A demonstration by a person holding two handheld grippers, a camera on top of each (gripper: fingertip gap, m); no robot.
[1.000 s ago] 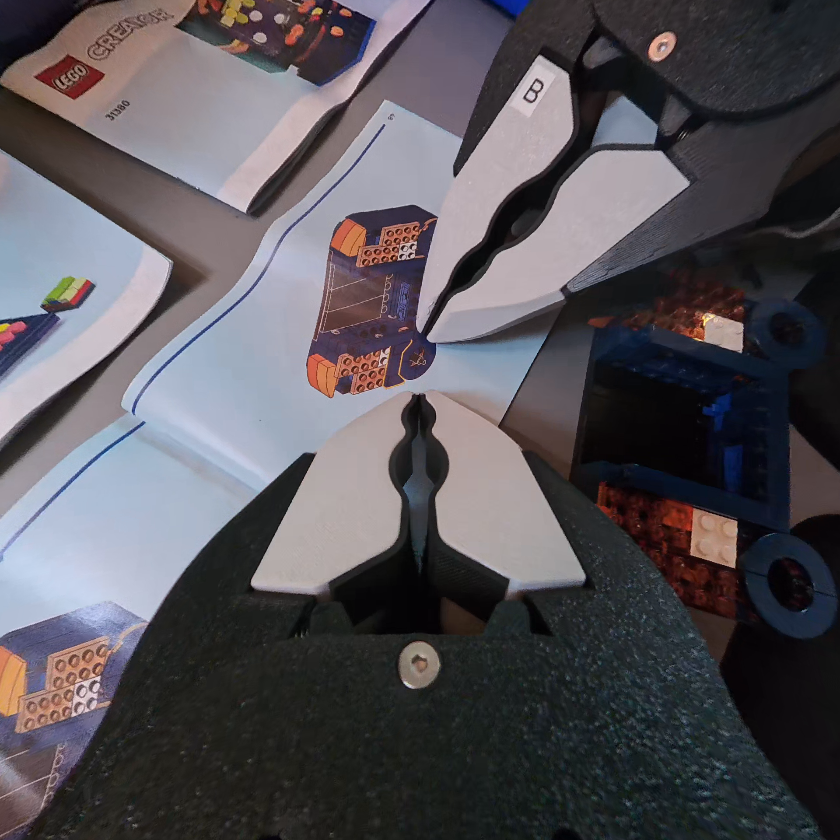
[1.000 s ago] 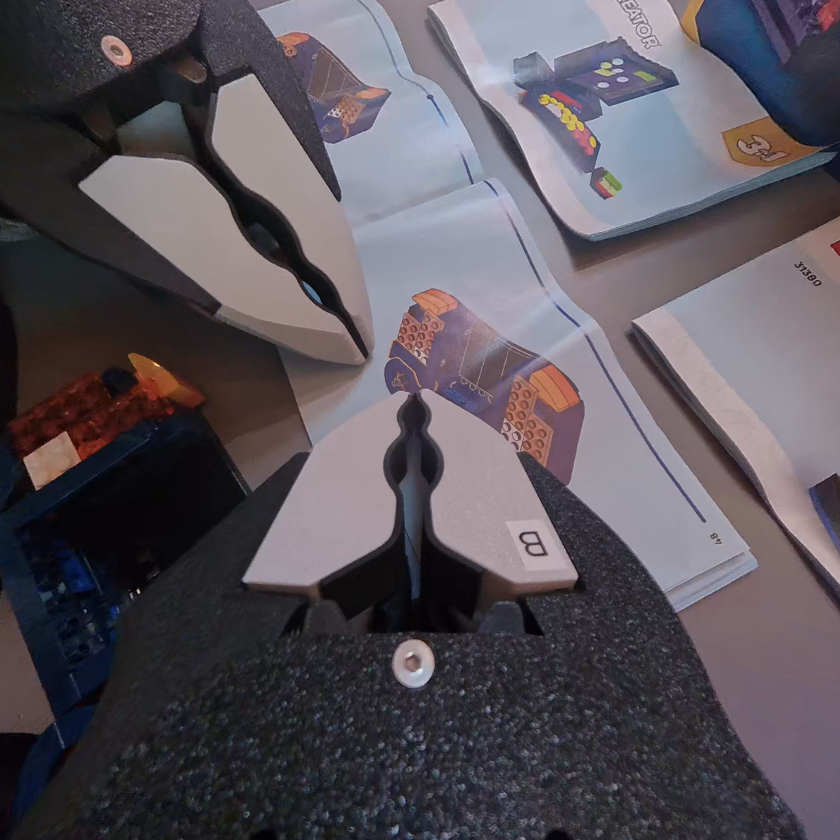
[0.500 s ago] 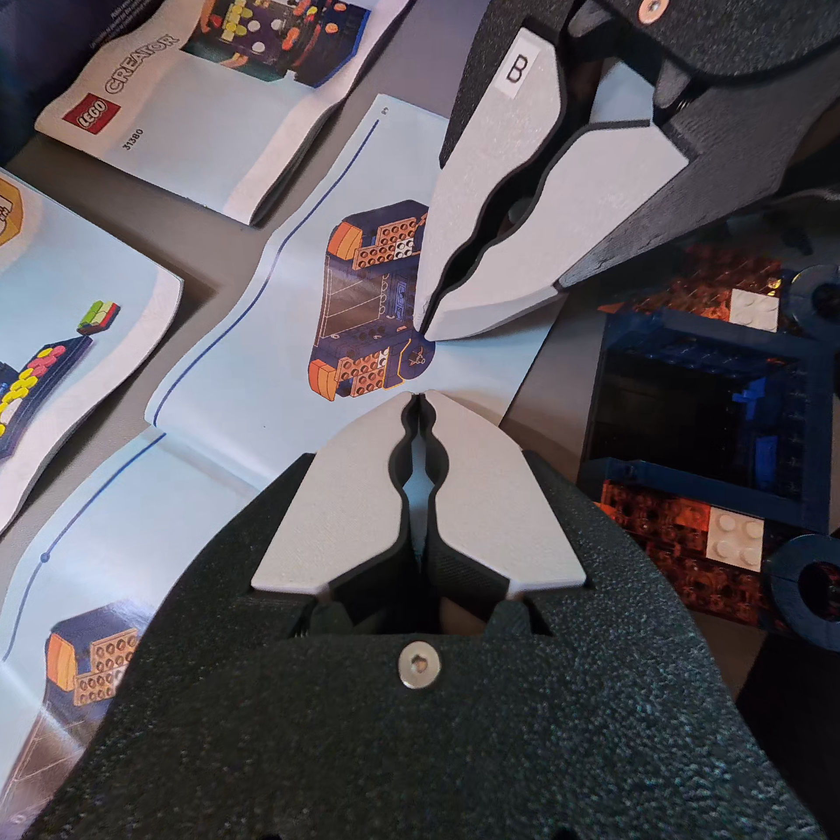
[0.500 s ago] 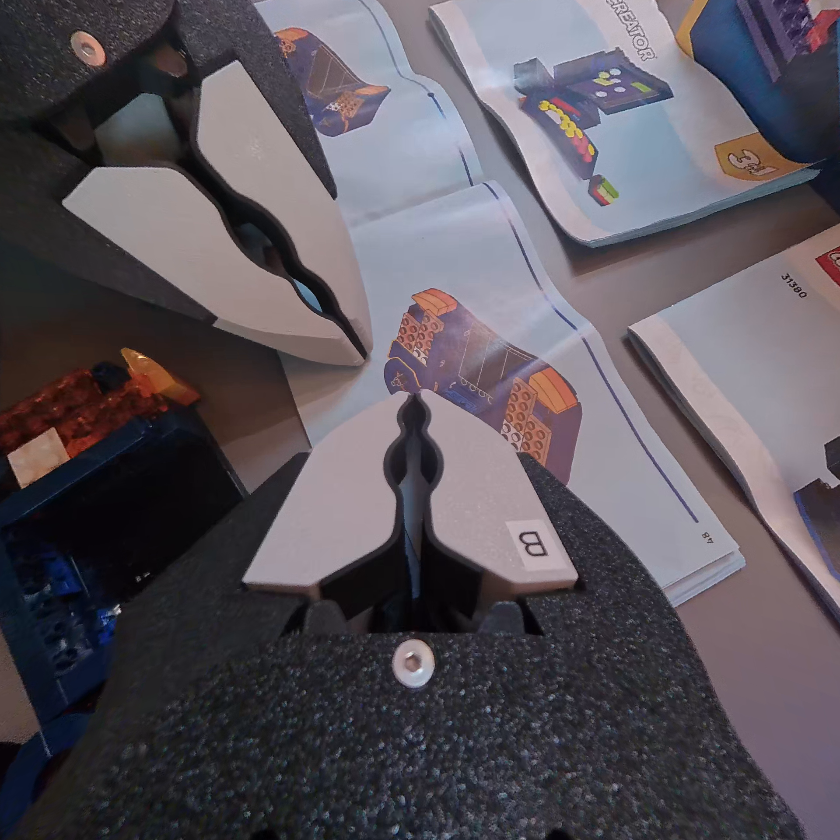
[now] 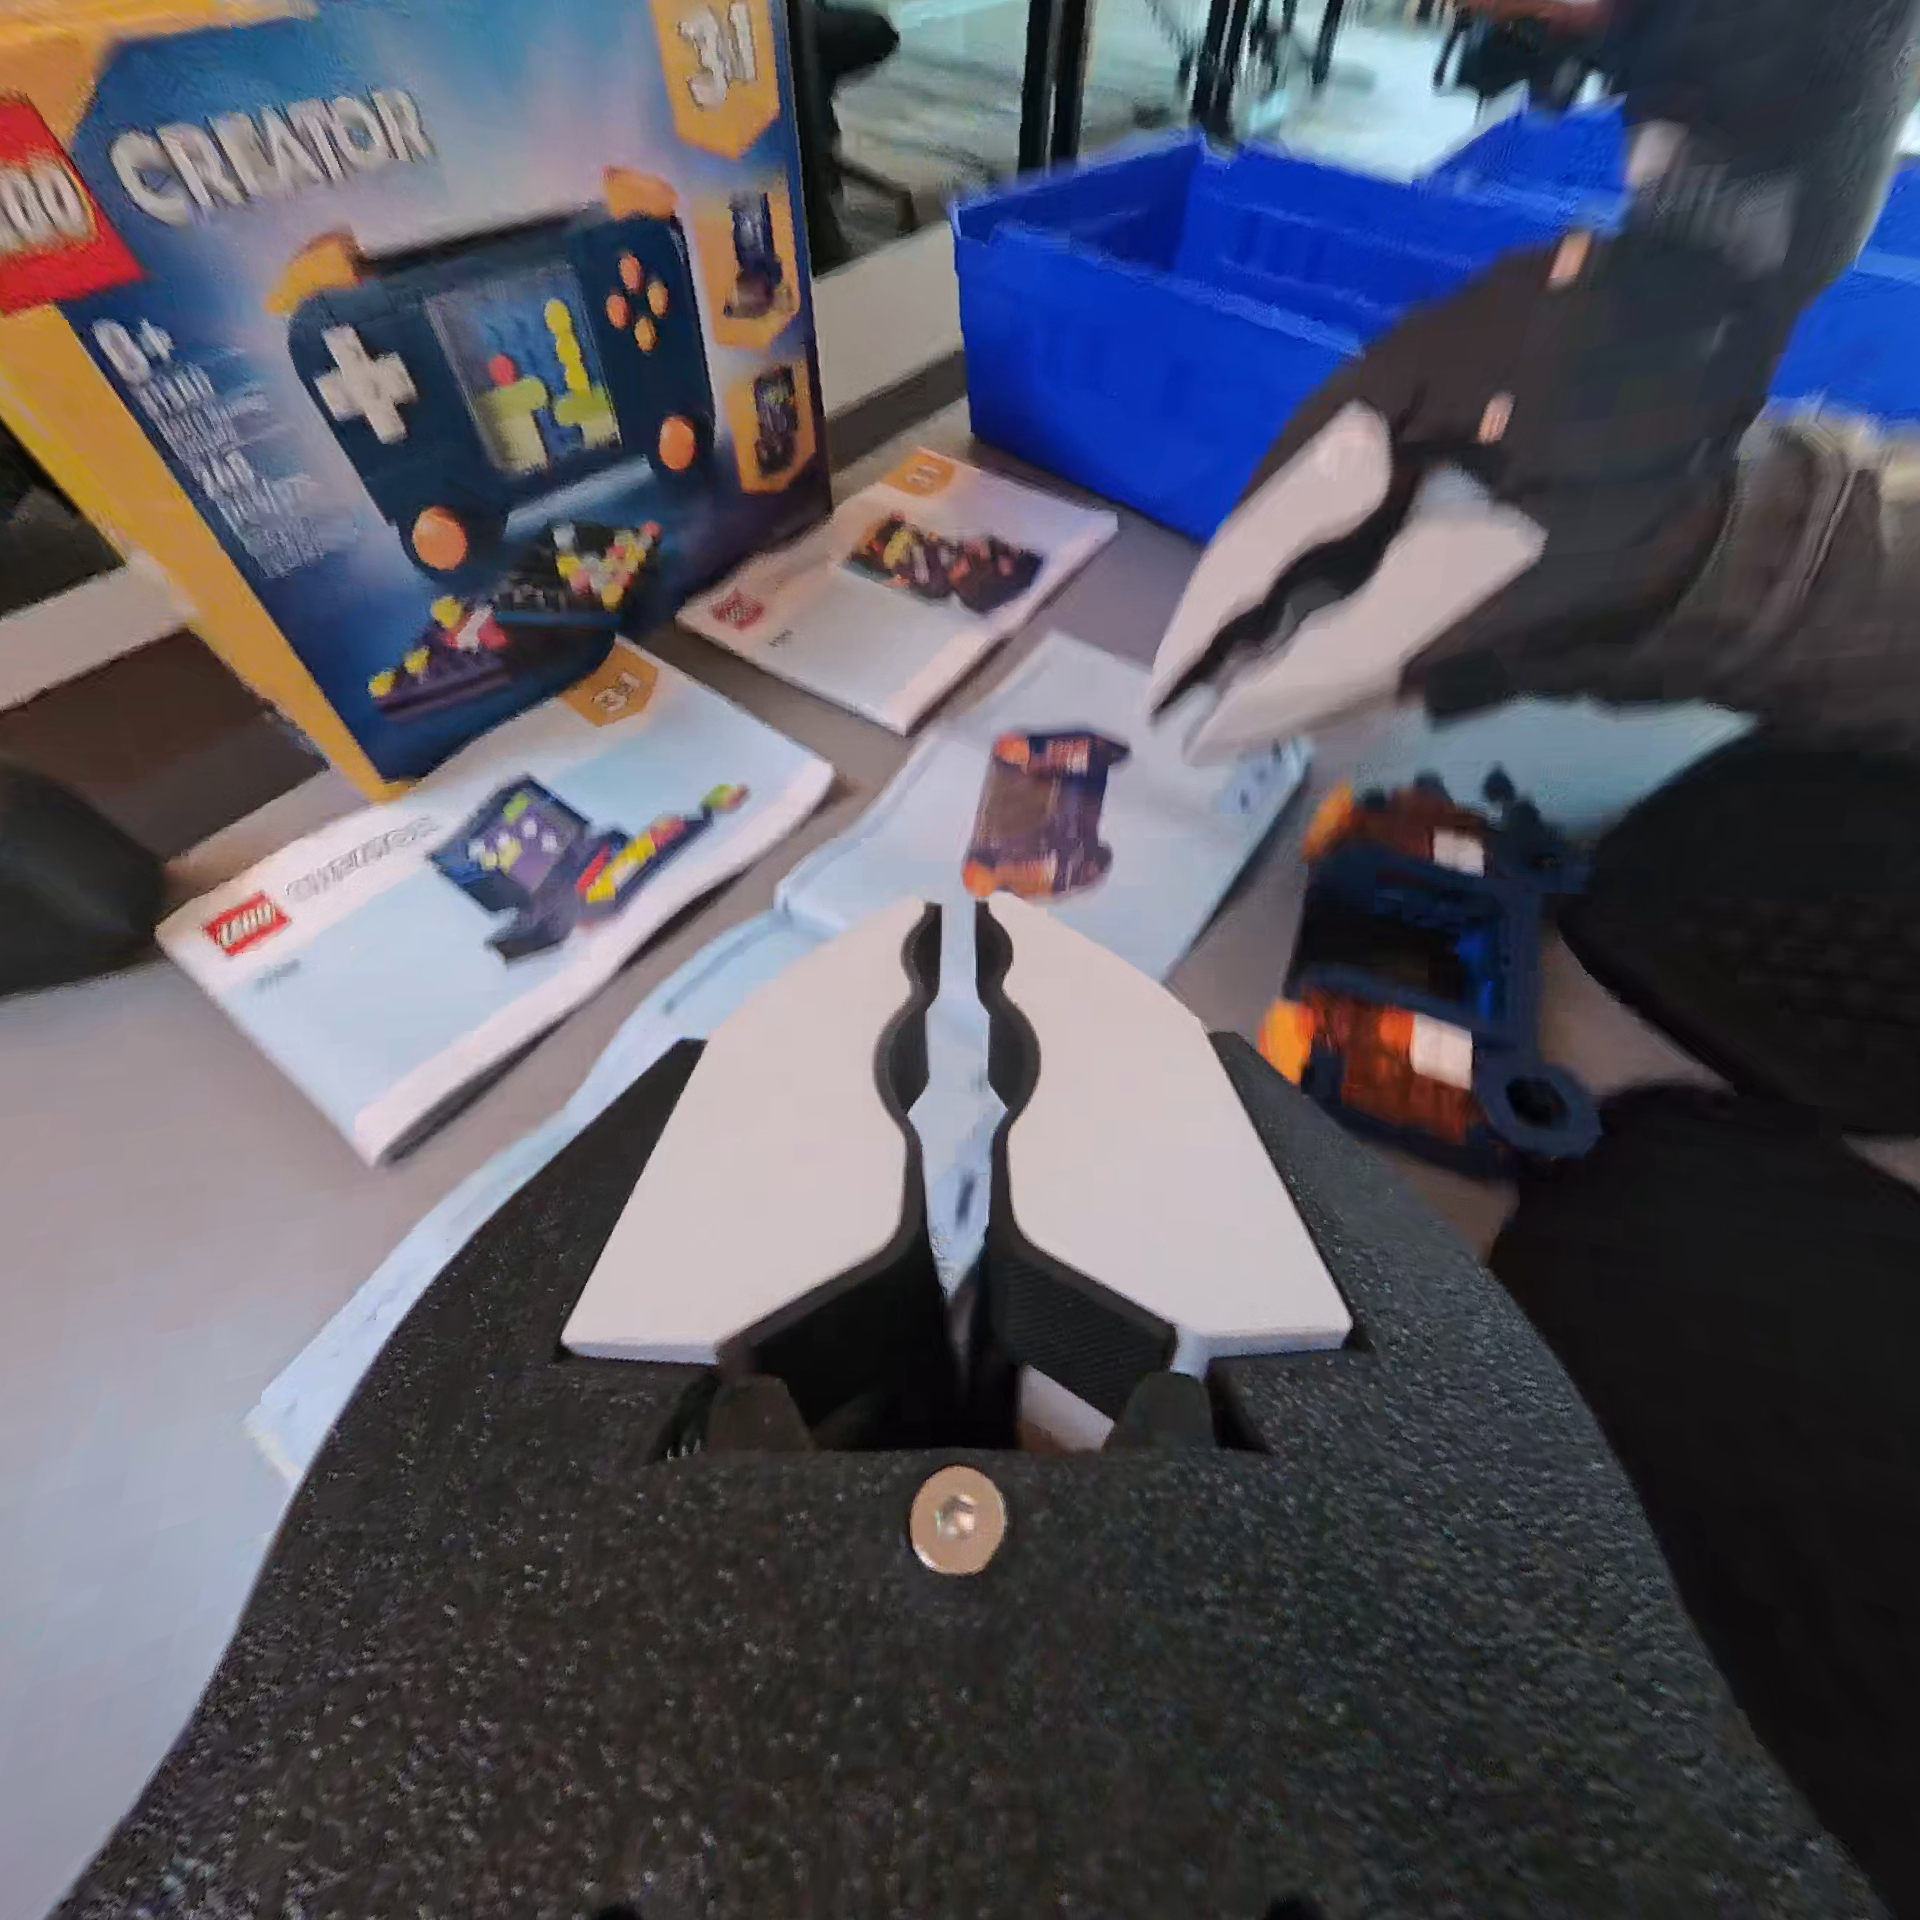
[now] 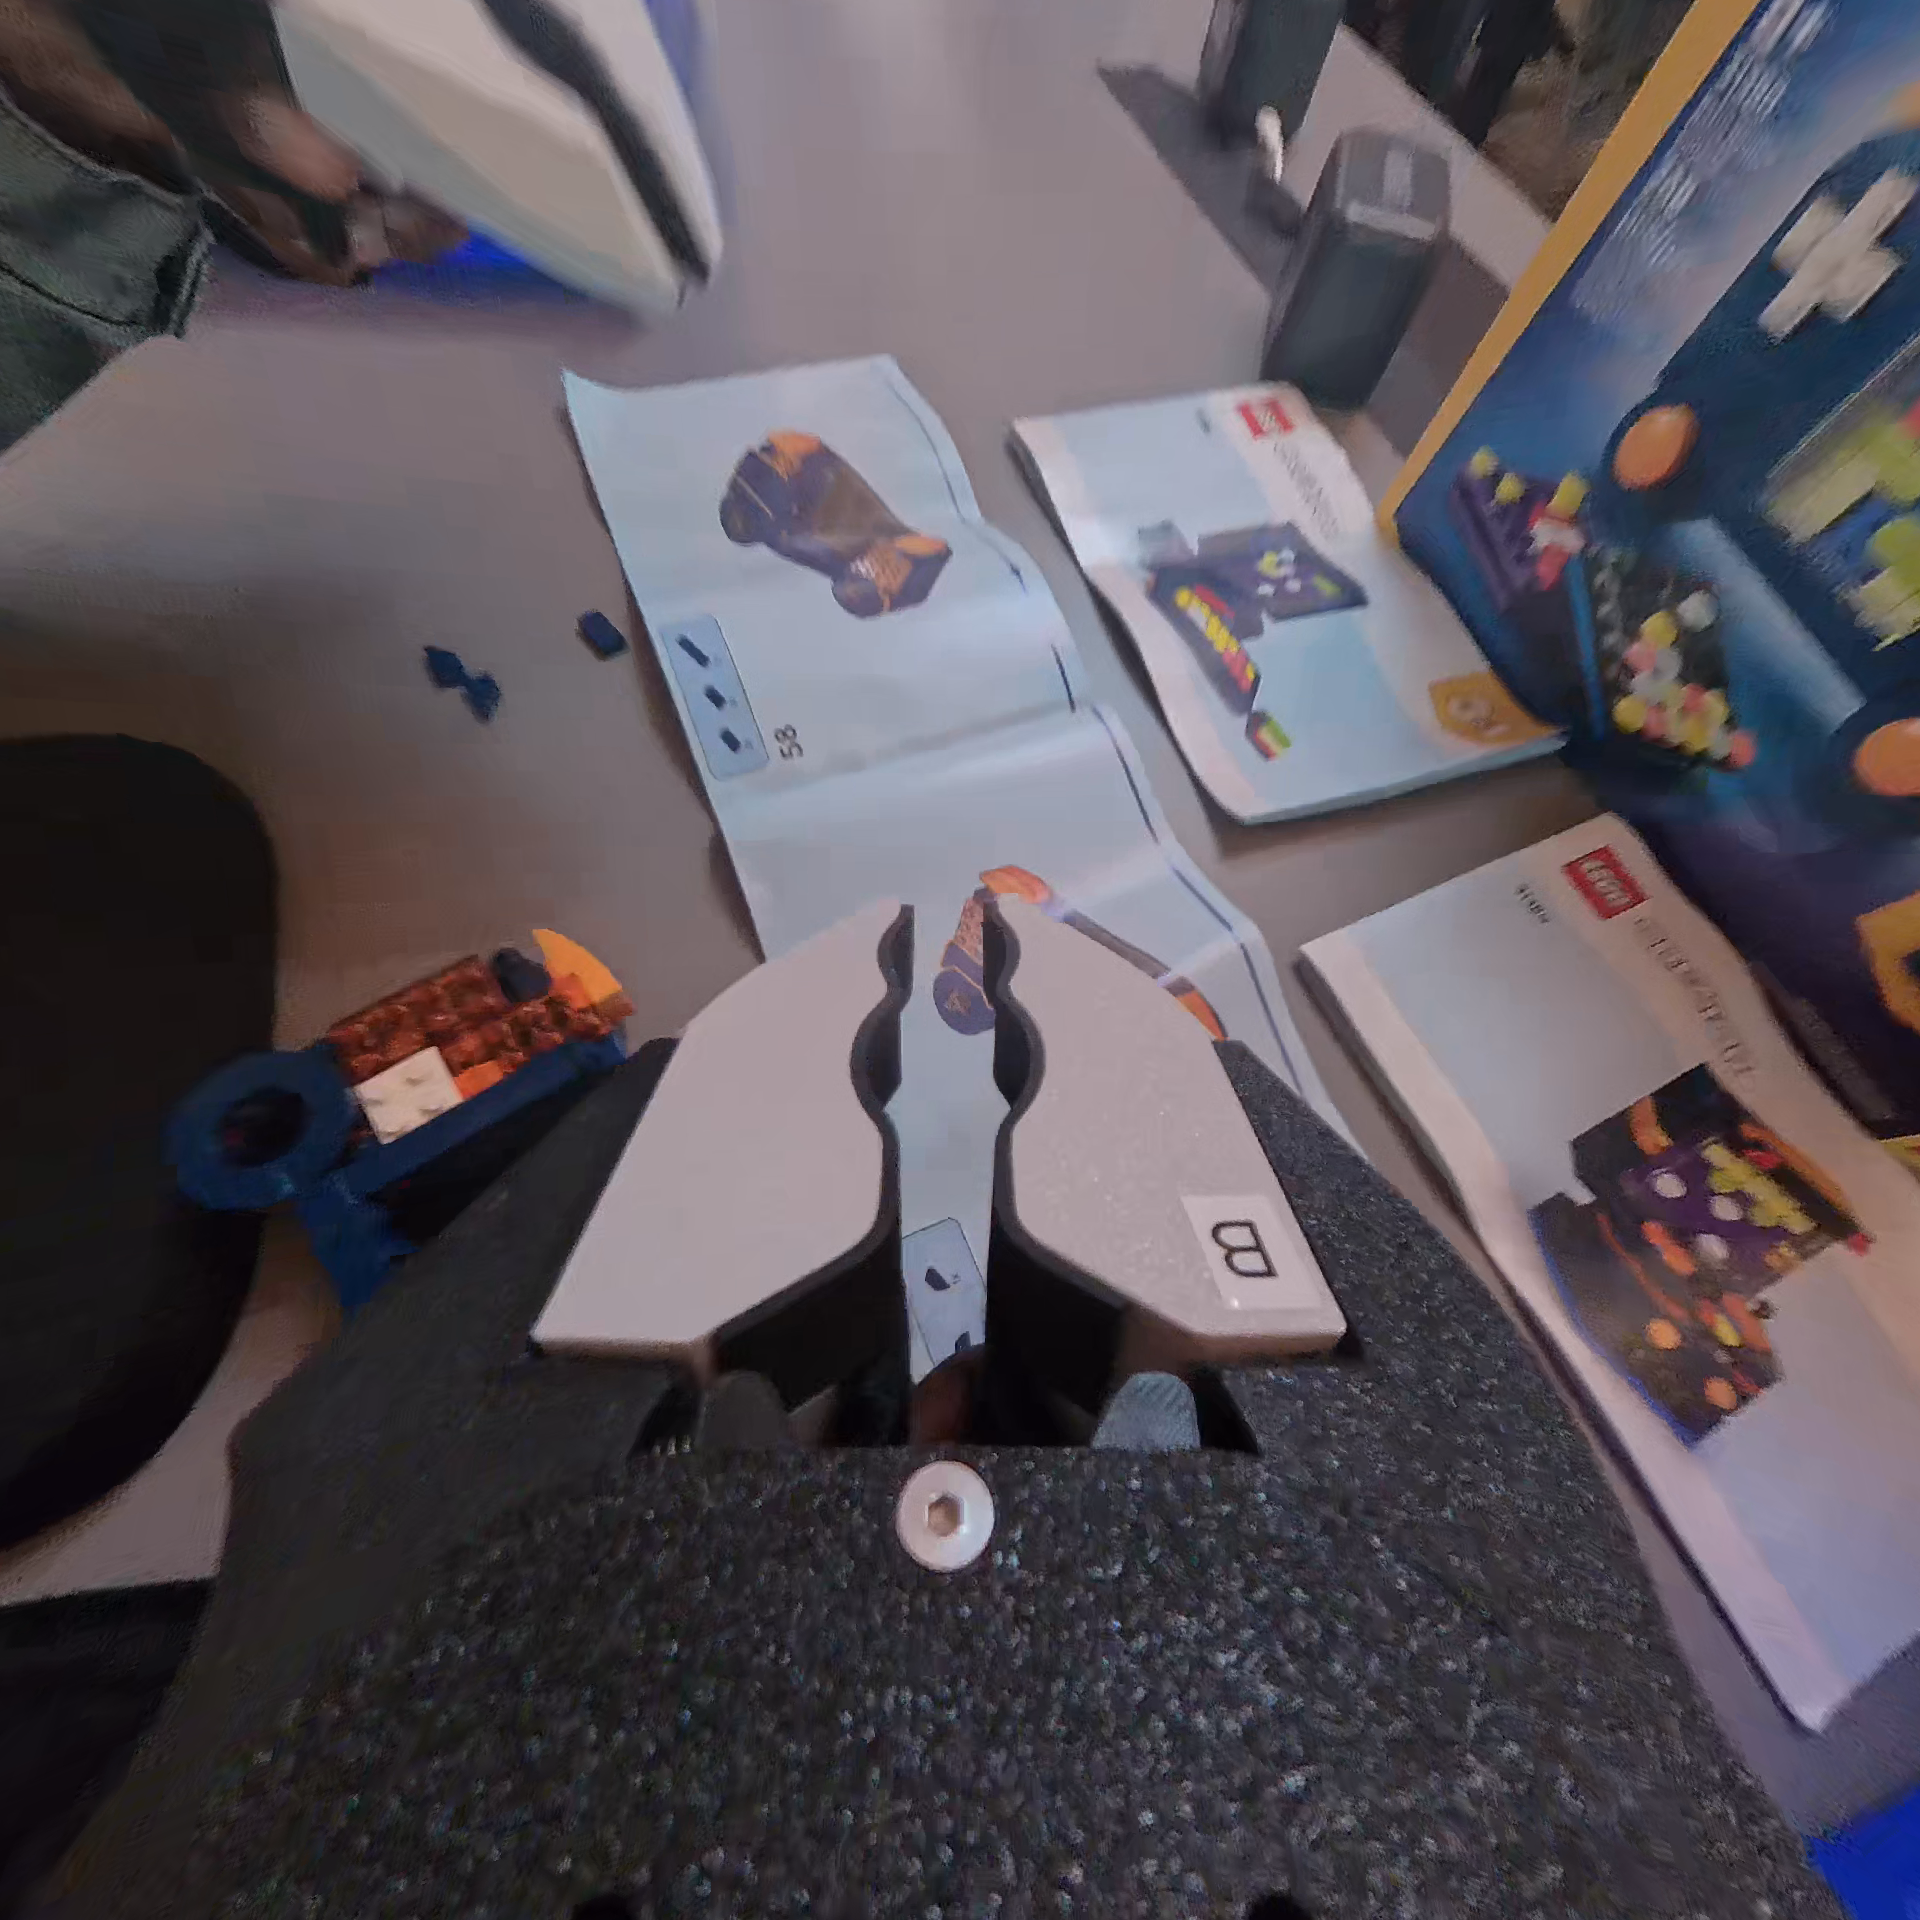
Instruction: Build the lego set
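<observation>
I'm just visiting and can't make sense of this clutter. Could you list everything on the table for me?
Set box: one, blue and yellow, standing at the table's far edge.
Closed booklets: two, pale blue, lying in front of the box.
Open booklet: one, pale blue, spread flat mid-table.
Part-built model: one, dark blue frame with orange and white bricks, beside the open booklet.
Loose pieces: about three, dark blue, on bare table by the open page.
Bins: blue, count unclear, behind the booklets.
Dark upright block: one, grey, near the box.
Table: one, grey.
Left tongs: grey tips, slightly parted, empty.
Right tongs: grey tips, slightly parted, empty.
</observation>
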